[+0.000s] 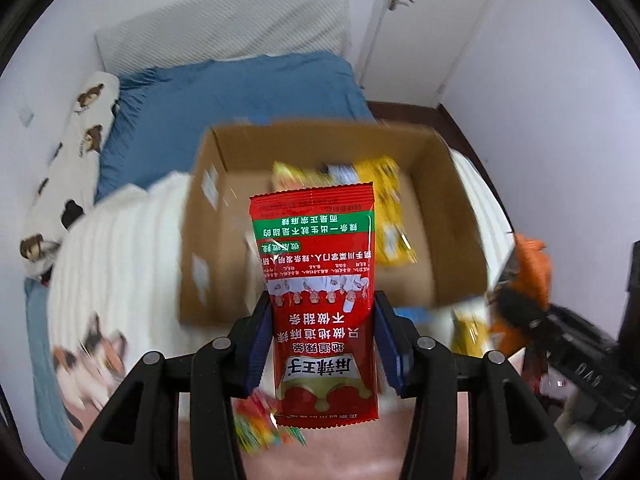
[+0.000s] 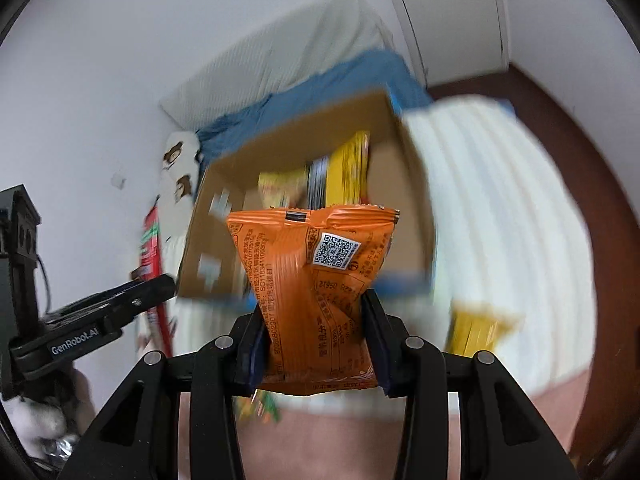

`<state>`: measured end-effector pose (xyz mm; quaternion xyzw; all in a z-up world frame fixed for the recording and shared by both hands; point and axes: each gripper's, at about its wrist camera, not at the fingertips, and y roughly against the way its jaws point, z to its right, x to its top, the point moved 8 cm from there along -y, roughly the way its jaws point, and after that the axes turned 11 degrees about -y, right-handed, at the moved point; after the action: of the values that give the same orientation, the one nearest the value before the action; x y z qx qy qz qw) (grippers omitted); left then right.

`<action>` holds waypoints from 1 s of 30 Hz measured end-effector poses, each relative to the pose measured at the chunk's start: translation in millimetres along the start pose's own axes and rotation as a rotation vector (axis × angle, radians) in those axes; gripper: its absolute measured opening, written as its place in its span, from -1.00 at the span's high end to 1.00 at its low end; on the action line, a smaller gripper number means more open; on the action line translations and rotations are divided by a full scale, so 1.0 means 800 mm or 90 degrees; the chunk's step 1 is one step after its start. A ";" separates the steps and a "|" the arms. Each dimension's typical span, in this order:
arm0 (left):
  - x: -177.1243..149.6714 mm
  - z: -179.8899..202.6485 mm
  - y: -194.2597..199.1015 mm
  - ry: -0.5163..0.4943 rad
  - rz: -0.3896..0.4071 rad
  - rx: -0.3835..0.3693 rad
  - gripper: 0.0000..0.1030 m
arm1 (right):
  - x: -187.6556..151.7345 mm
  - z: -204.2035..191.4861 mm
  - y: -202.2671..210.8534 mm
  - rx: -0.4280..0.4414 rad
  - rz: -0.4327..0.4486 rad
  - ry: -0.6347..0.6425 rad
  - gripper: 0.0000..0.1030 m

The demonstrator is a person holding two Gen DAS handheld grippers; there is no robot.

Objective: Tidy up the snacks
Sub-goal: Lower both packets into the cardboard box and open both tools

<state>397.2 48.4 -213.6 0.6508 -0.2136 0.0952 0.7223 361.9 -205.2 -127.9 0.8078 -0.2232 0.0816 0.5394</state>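
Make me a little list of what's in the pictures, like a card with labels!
place: bedroom, blue bed
box: open cardboard box on a white blanket
in box: yellow packets
left gripper: shut on a red packet
right gripper: shut on an orange packet
outside box: another yellow packet on the blanket, some colourful packets below the grippers
picture quality: background blurry
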 end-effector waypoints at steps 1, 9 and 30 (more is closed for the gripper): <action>0.019 -0.013 -0.012 0.002 -0.014 0.007 0.13 | 0.024 -0.005 -0.011 -0.015 0.003 0.007 0.13; 0.086 -0.084 -0.126 0.048 -0.130 0.014 0.12 | 0.126 -0.013 -0.111 -0.111 -0.050 0.017 0.13; 0.099 -0.124 -0.236 0.111 -0.199 -0.006 -0.74 | 0.144 0.012 -0.220 -0.227 -0.119 0.035 -0.88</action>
<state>564.7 109.4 -355.0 0.6620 -0.0471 0.0370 0.7471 542.2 -189.4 -235.6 0.7141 -0.1433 0.0127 0.6851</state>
